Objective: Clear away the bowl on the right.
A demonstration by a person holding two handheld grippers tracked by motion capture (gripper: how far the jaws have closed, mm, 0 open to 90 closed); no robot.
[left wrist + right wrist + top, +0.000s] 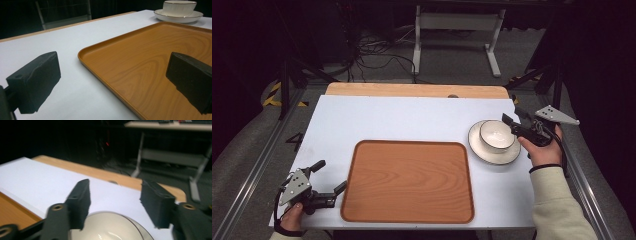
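Wooden tray [408, 181] near; white bowl [496, 135] (dark-rimmed) on saucer [492, 155].

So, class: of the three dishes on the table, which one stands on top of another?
The white bowl. It sits on the white plate at the table's right side, by the right gripper. The plate and the wooden tray rest directly on the table.

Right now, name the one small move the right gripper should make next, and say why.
Probably ease the right gripper down and forward so one jaw goes inside the bowl's rim and the other outside. In the right gripper view the jaws hang part open above the bowl with nothing between them. The bowl sits on its saucer, beside the bare wooden tray.
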